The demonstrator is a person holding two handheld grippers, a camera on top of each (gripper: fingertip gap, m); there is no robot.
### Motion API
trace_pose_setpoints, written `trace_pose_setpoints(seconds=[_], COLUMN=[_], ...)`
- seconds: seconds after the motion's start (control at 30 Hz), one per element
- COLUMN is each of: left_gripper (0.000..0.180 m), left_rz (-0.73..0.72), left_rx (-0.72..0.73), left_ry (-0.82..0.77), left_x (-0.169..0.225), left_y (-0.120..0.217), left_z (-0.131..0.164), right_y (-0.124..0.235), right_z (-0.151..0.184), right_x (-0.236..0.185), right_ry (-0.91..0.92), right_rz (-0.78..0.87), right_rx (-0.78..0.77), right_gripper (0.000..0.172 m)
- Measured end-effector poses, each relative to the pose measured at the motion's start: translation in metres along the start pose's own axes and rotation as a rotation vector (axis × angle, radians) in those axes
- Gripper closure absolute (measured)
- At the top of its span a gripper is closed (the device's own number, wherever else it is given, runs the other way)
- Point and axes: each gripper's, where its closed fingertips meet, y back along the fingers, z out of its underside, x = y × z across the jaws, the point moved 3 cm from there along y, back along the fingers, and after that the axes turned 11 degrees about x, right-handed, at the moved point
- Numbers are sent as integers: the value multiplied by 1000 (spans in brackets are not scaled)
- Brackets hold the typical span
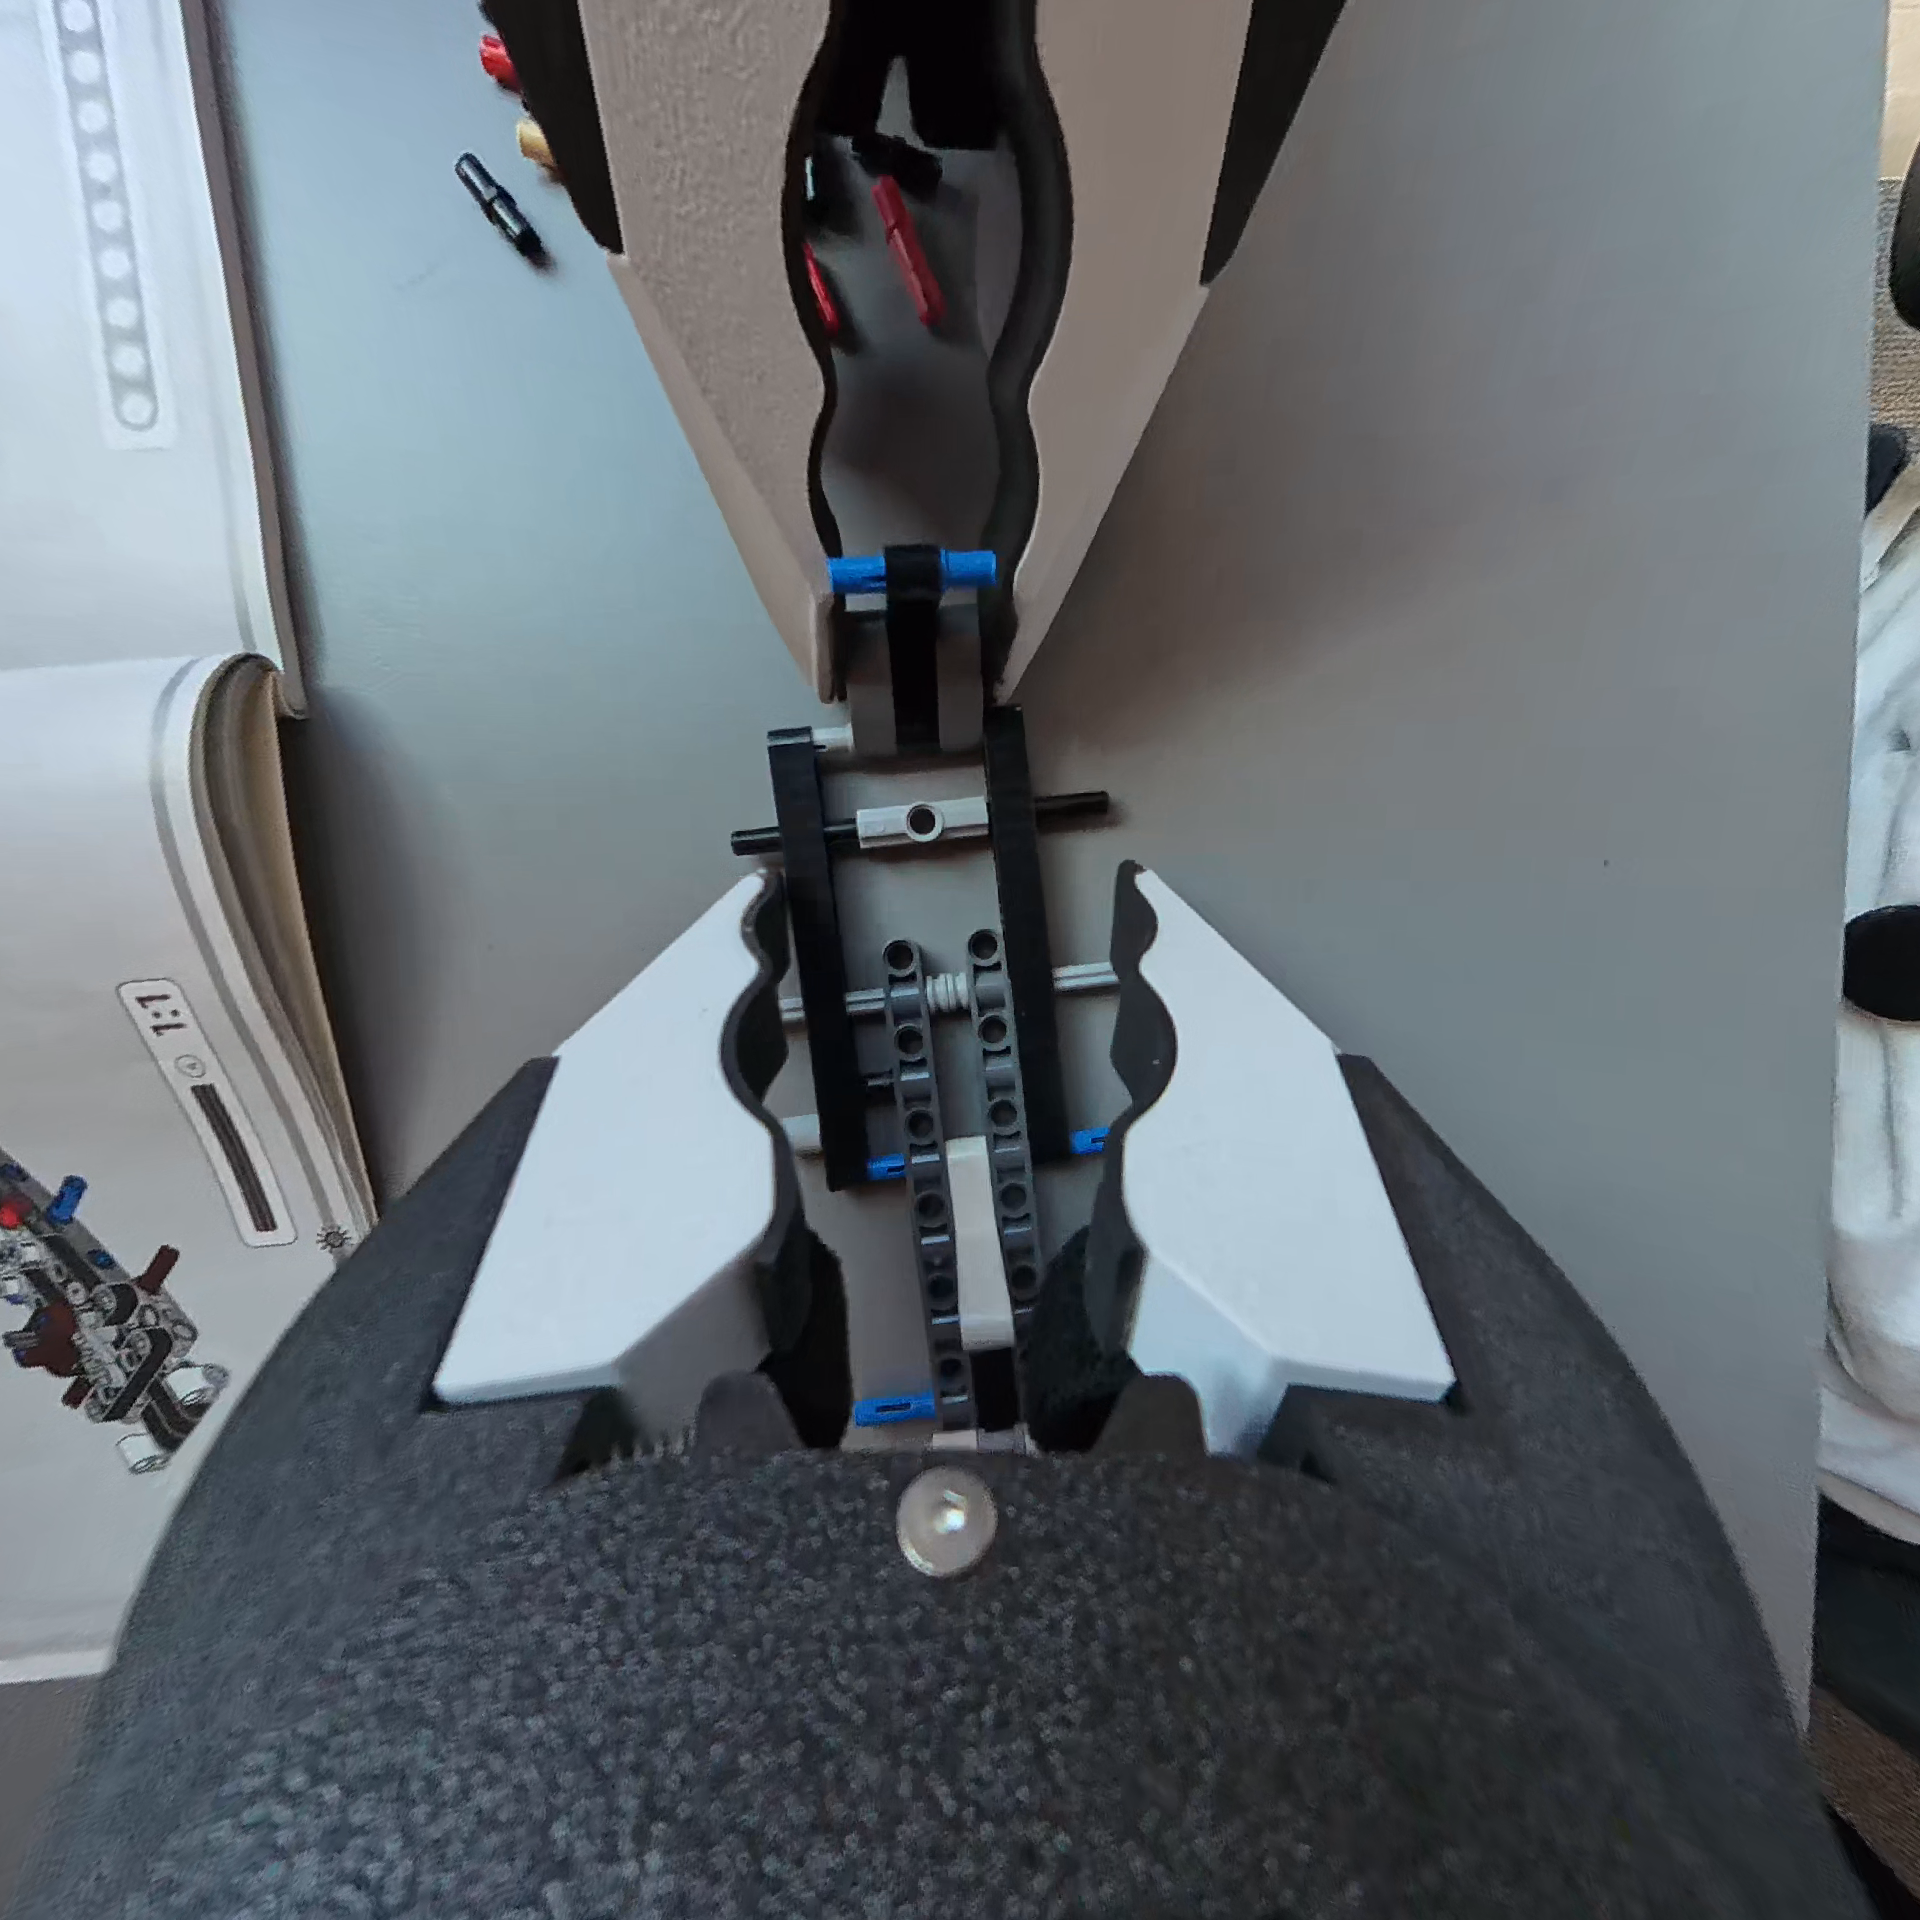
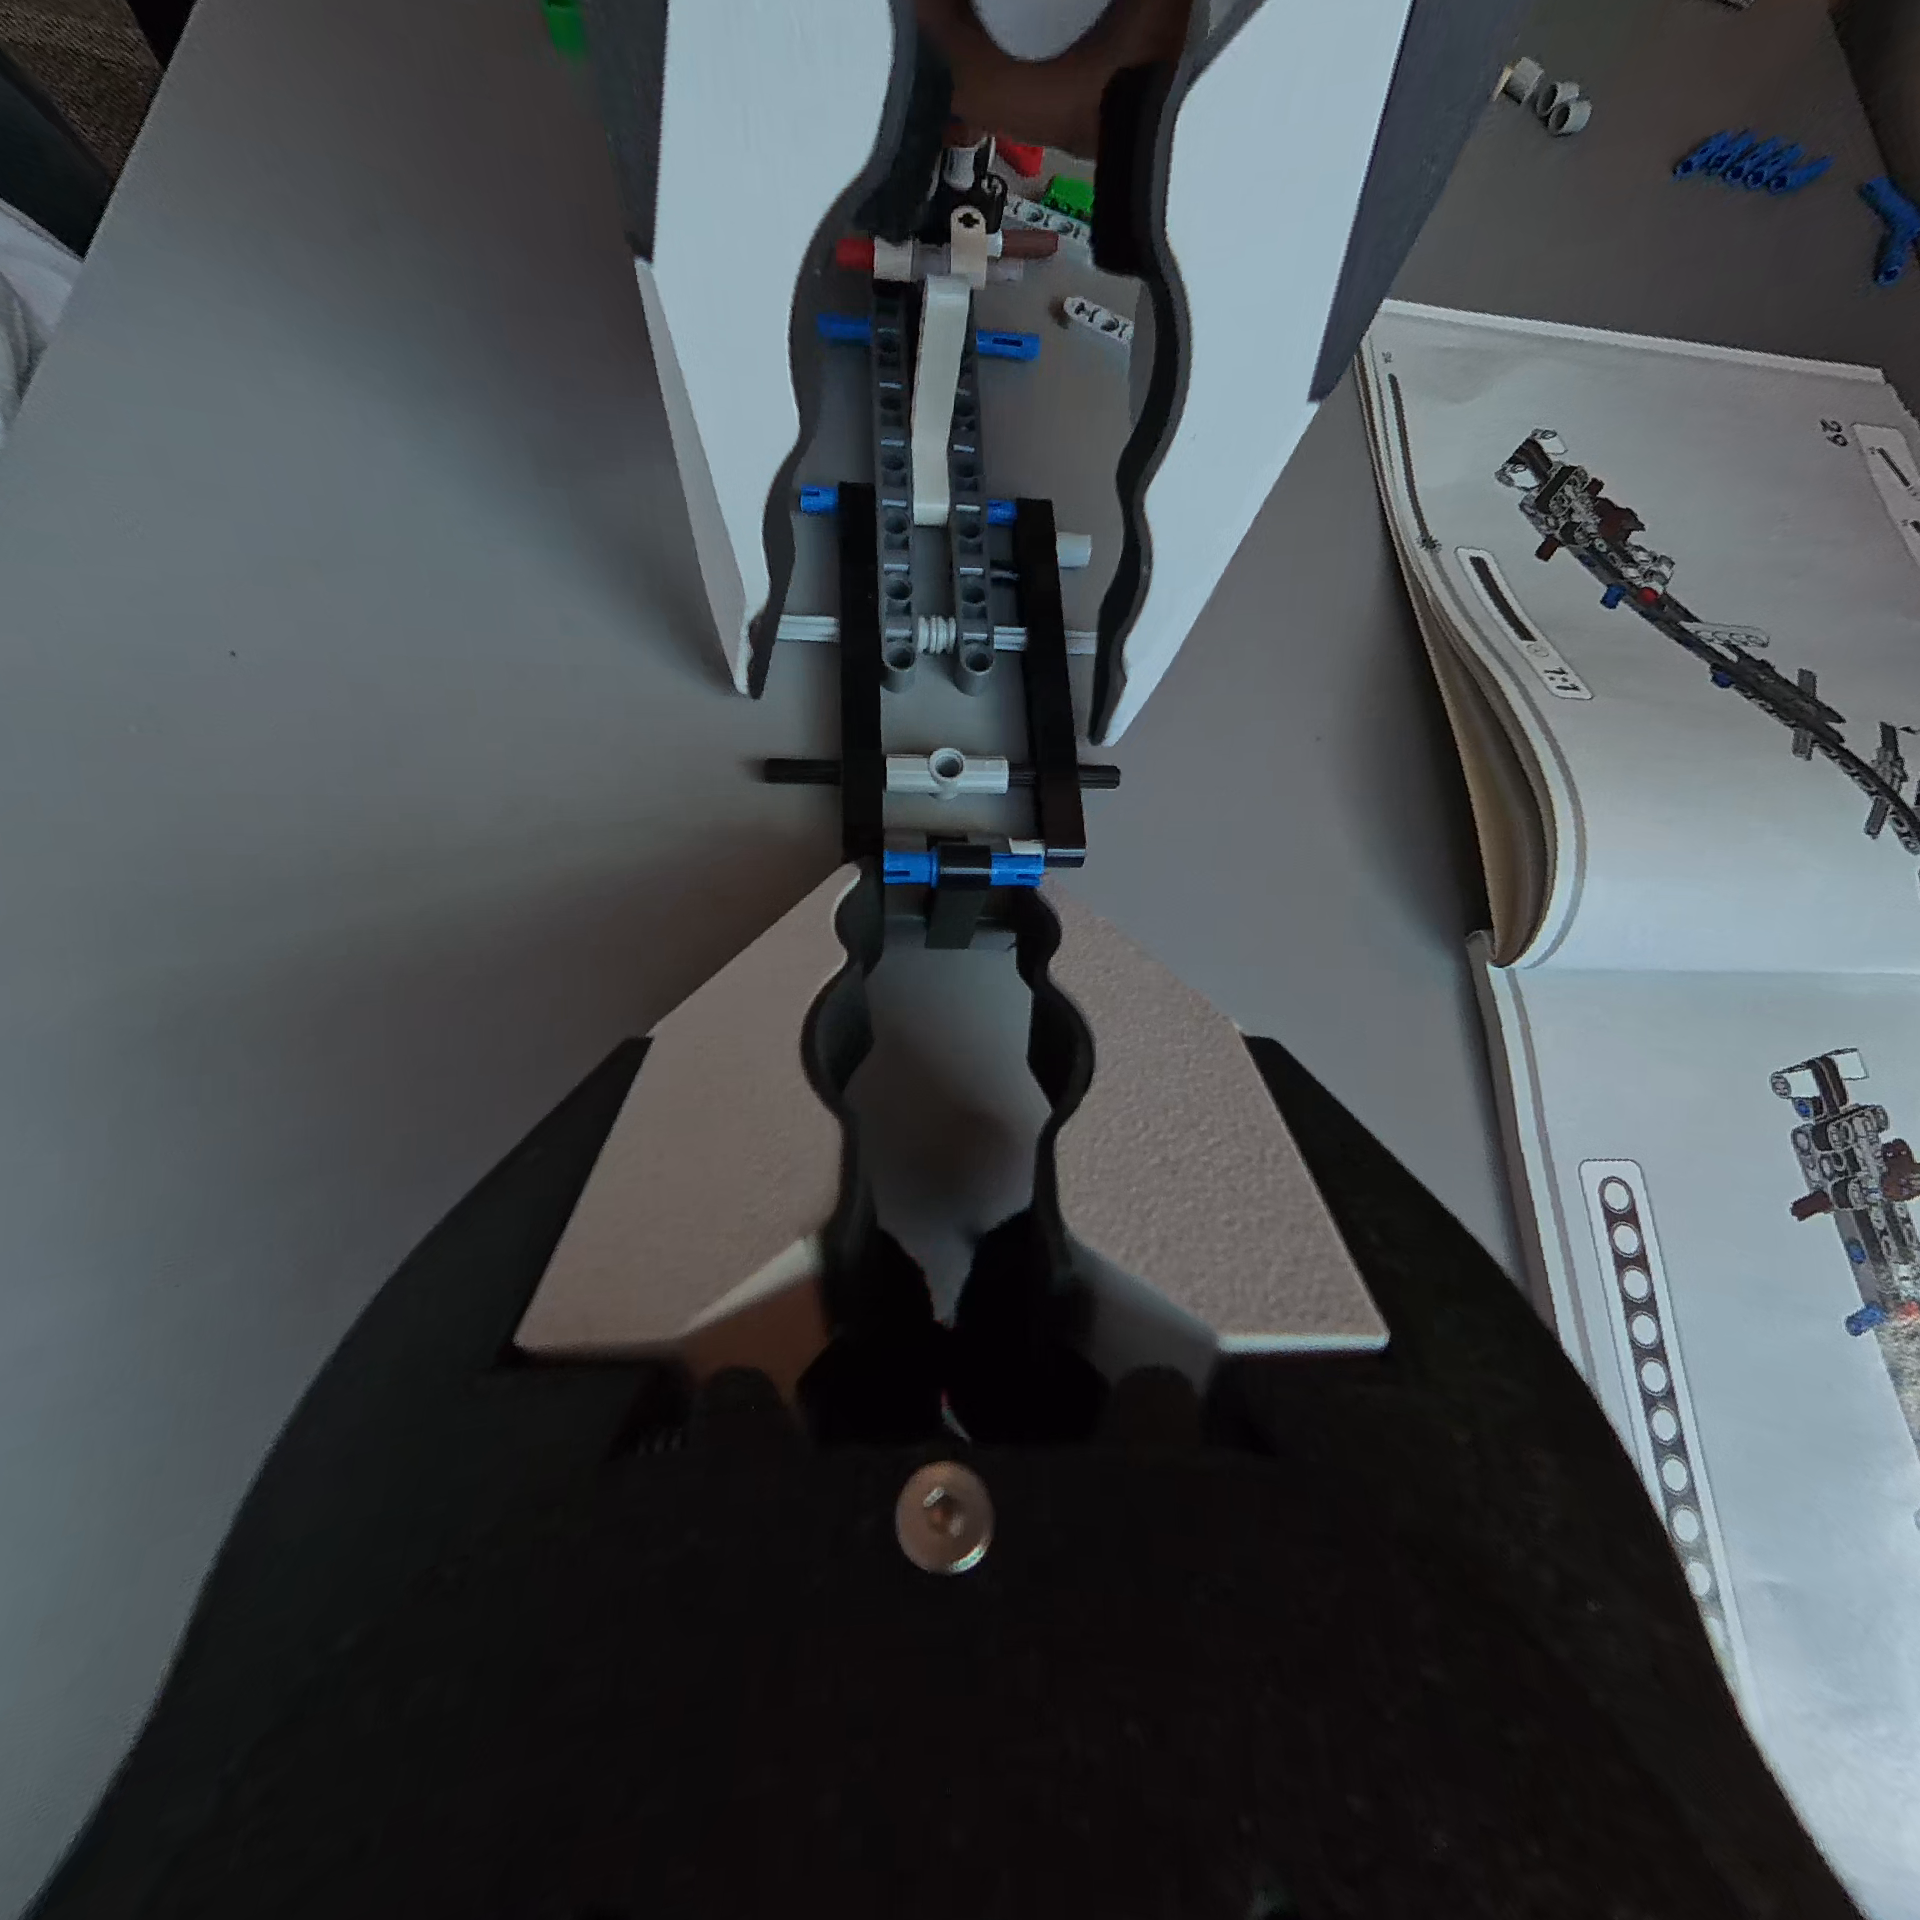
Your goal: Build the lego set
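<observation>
A Technic assembly (image 1: 914,997) lies on the grey table (image 1: 1455,623): two long black beams, two dark grey holed beams, a white piece and cross axles. My left gripper (image 1: 948,878) is open and straddles it, with a gap between the right pad and the right black beam. My right gripper (image 2: 948,878) faces it from the far end. It is shut on a short black connector with blue pins (image 2: 961,868), pads on the pin ends, at the open end of the black beams. This piece also shows in the left wrist view (image 1: 911,569), and the left gripper in the right wrist view (image 2: 928,715).
An open instruction booklet (image 1: 125,831) lies beside the assembly, also in the right wrist view (image 2: 1662,727). Loose parts lie around: a black pin (image 1: 499,208), red pieces (image 1: 909,244), blue pins (image 2: 1745,166), grey bushes (image 2: 1553,99). A person's white sleeve (image 1: 1881,1143) is at the table edge. Only a small space, under 4 cm, lies between the two pairs of fingers.
</observation>
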Motion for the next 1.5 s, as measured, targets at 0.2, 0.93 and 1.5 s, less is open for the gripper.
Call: trace_pose_setpoints(seconds=[0.2,0.93,1.5], left_gripper=[127,134,134], left_rz=[-17,-24,-22], left_rx=[1,58,85], left_ry=[-5,-19,-28], left_x=[-3,-3,-4], left_y=[-4,-3,-3], left_z=[0,2,3], right_y=[0,-1,-2], right_z=[0,-1,0], right_x=[0,-2,0], right_ry=[-1,8,-50], right_rz=[0,-7,-36], right_rx=[0,-9,35], right_gripper=[148,148,146])
